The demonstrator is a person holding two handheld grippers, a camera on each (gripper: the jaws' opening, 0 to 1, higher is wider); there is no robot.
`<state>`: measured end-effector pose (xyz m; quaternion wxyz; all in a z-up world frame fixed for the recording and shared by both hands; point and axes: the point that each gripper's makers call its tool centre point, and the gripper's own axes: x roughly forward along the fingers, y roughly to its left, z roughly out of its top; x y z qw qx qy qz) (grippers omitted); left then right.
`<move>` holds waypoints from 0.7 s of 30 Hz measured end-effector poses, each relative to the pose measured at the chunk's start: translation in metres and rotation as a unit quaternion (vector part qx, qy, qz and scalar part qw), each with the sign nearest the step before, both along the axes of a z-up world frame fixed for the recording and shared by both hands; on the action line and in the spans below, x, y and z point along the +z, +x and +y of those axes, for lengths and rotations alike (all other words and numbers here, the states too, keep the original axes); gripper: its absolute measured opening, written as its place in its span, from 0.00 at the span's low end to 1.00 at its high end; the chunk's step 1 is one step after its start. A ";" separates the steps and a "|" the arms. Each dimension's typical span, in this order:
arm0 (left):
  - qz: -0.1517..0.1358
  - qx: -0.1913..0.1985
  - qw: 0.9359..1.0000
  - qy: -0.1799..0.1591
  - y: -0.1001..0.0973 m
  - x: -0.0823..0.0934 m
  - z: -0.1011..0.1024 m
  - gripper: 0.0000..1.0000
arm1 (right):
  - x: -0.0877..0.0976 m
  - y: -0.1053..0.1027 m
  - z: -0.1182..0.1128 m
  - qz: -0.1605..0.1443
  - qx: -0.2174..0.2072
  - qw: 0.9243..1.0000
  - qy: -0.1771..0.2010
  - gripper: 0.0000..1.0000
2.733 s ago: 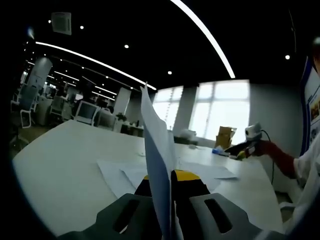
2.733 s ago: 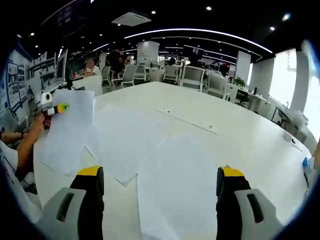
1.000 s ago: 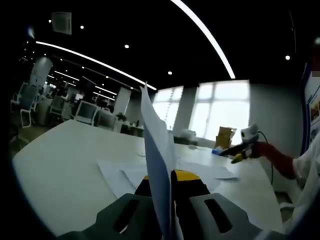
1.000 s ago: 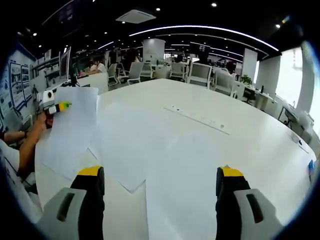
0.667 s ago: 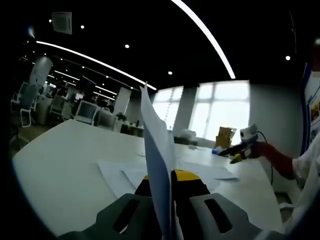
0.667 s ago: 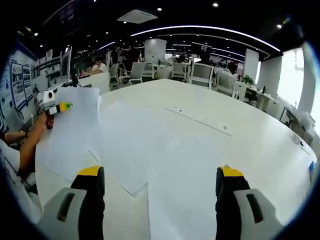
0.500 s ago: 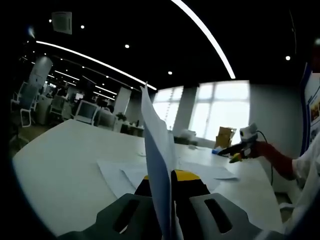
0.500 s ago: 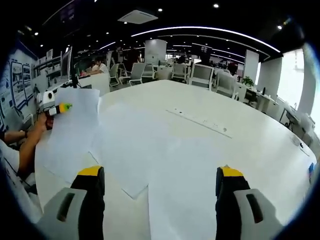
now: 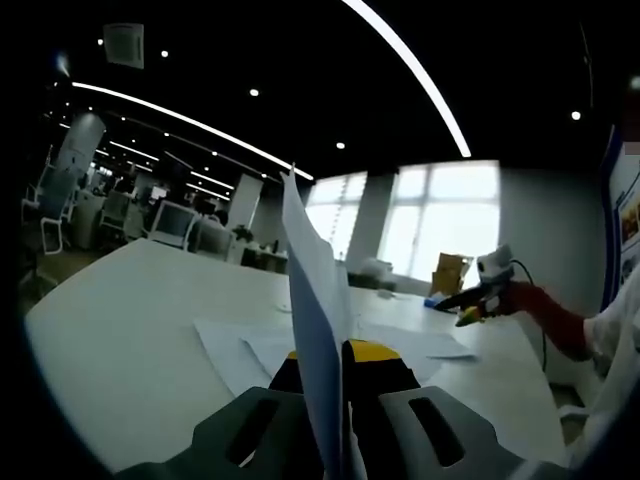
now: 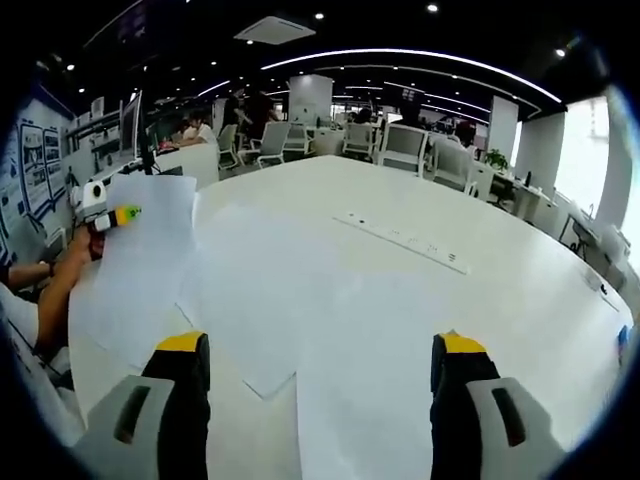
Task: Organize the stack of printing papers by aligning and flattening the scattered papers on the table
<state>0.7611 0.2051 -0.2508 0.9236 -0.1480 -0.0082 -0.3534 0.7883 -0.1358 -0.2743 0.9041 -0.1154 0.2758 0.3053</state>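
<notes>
**Left gripper lifting one sheet as papers lie loose on office table**

In the left gripper view, the left gripper (image 9: 340,352) is clamping a single white sheet (image 9: 312,300) between its yellow-tipped jaws, which are standing pressed together; the sheet is rising edge-on and nearly upright above the white table (image 9: 110,330). Beyond it, more scattered papers (image 9: 260,345) are lying flat and overlapping on the tabletop. Far off to the right of that view, the right gripper (image 9: 478,296) is hovering over the table's far edge, held by a hand in a red sleeve (image 9: 555,318).

In the right gripper view, the right gripper (image 10: 318,355) is hanging above the table with its jaws spread wide apart, holding nothing. Loose papers (image 10: 330,330) are lying directly beneath and between the jaws, their edges out of line. At the left of this view, the left gripper is pinching the lifted sheet (image 10: 145,265) at its upper corner, the sheet's lower part draping down toward the other papers. Office chairs (image 10: 400,150) are standing behind the table's far side.
</notes>
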 end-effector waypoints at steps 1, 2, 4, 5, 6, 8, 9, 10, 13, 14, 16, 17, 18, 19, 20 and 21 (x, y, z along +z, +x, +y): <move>0.000 0.000 1.000 0.000 0.000 0.000 0.000 0.06 | 0.000 0.001 0.000 0.000 -0.001 1.000 0.001 0.86; 0.000 0.000 1.000 0.000 0.000 0.000 0.000 0.06 | -0.001 0.001 0.000 0.000 -0.002 1.000 0.001 0.86; 0.001 0.000 1.000 0.000 0.000 0.000 0.000 0.06 | -0.002 0.003 0.001 0.002 -0.003 1.000 -0.001 0.86; 0.000 0.000 1.000 0.001 0.000 0.000 0.000 0.06 | -0.004 0.003 0.003 0.003 -0.002 1.000 -0.001 0.86; 0.000 0.000 1.000 0.001 0.000 0.000 0.000 0.06 | -0.005 0.003 0.003 0.005 -0.002 1.000 -0.002 0.86; 0.000 0.000 1.000 0.001 0.000 0.000 0.000 0.06 | -0.006 0.002 0.005 0.007 0.001 1.000 -0.002 0.86; 0.000 0.000 1.000 0.001 0.000 0.000 0.000 0.06 | -0.007 0.002 0.006 0.007 0.002 1.000 -0.003 0.86; 0.000 0.000 1.000 0.001 0.000 0.000 0.000 0.06 | -0.007 0.002 0.007 0.007 0.002 1.000 -0.003 0.86; 0.000 0.000 1.000 0.000 0.000 0.000 0.000 0.06 | -0.008 0.003 0.007 0.007 0.001 1.000 -0.003 0.86; 0.000 0.000 1.000 0.000 0.000 0.000 -0.001 0.06 | -0.008 0.004 0.007 0.007 0.001 1.000 -0.003 0.86; -0.001 0.000 1.000 0.001 0.000 0.000 0.000 0.06 | -0.008 0.006 0.007 0.007 0.000 1.000 -0.003 0.86; -0.001 0.000 1.000 0.000 0.000 0.000 0.000 0.06 | -0.009 0.006 0.008 0.008 0.001 1.000 -0.003 0.86; 0.000 0.000 1.000 0.000 0.000 0.000 0.000 0.06 | -0.009 0.007 0.008 0.008 0.001 1.000 -0.003 0.86; 0.000 0.000 1.000 0.000 0.000 0.000 0.000 0.06 | -0.010 0.007 0.009 0.009 0.001 1.000 -0.004 0.86; -0.001 0.000 1.000 0.001 -0.001 0.000 -0.001 0.06 | -0.010 0.008 0.008 0.010 0.001 1.000 -0.004 0.86; -0.001 0.000 1.000 0.000 -0.001 0.000 -0.001 0.06 | -0.010 0.008 0.008 0.010 0.002 1.000 -0.004 0.86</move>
